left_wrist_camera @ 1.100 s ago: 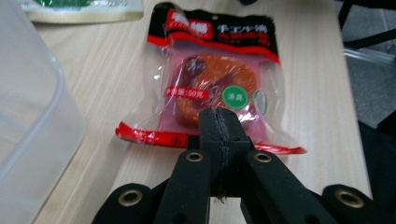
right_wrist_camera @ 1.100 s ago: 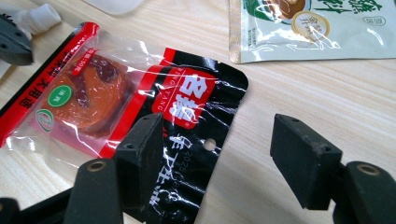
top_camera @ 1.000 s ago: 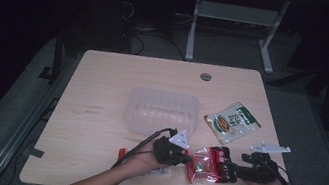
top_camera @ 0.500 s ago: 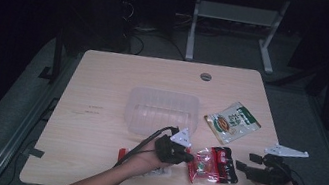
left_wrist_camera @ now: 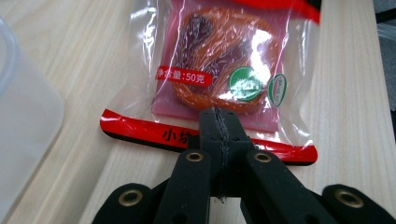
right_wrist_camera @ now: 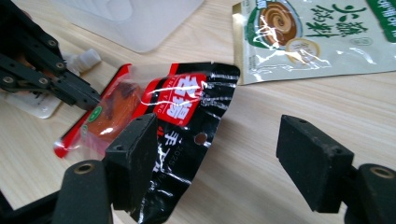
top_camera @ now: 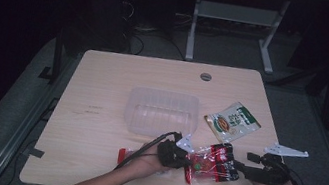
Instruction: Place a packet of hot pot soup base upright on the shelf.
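Observation:
A red and black snack packet (top_camera: 211, 164) (left_wrist_camera: 219, 74) (right_wrist_camera: 182, 107) lies near the table's front edge. My left gripper (top_camera: 182, 157) (left_wrist_camera: 218, 121) is shut on the packet's red sealed edge, and it also appears as black linkage (right_wrist_camera: 70, 88) at the left of the right gripper view. To the right of the packet, my right gripper (top_camera: 239, 166) (right_wrist_camera: 219, 140) is open; its jaws have just been opening. The packet's black end lies against its left finger (right_wrist_camera: 133, 149), and the other finger stands well apart from the packet.
A clear plastic container (top_camera: 163, 112) (right_wrist_camera: 135, 18) stands mid-table behind the packet. A green and white sachet (top_camera: 233, 120) (right_wrist_camera: 317, 32) lies to its right. A small white pouch with a nozzle (right_wrist_camera: 86, 58) lies under the left hand. The wooden table (top_camera: 104, 77) ends just before the hands.
The right gripper's jaws have widened and let go of the packet's black end. The left gripper stays clamped on the red edge and has not moved.

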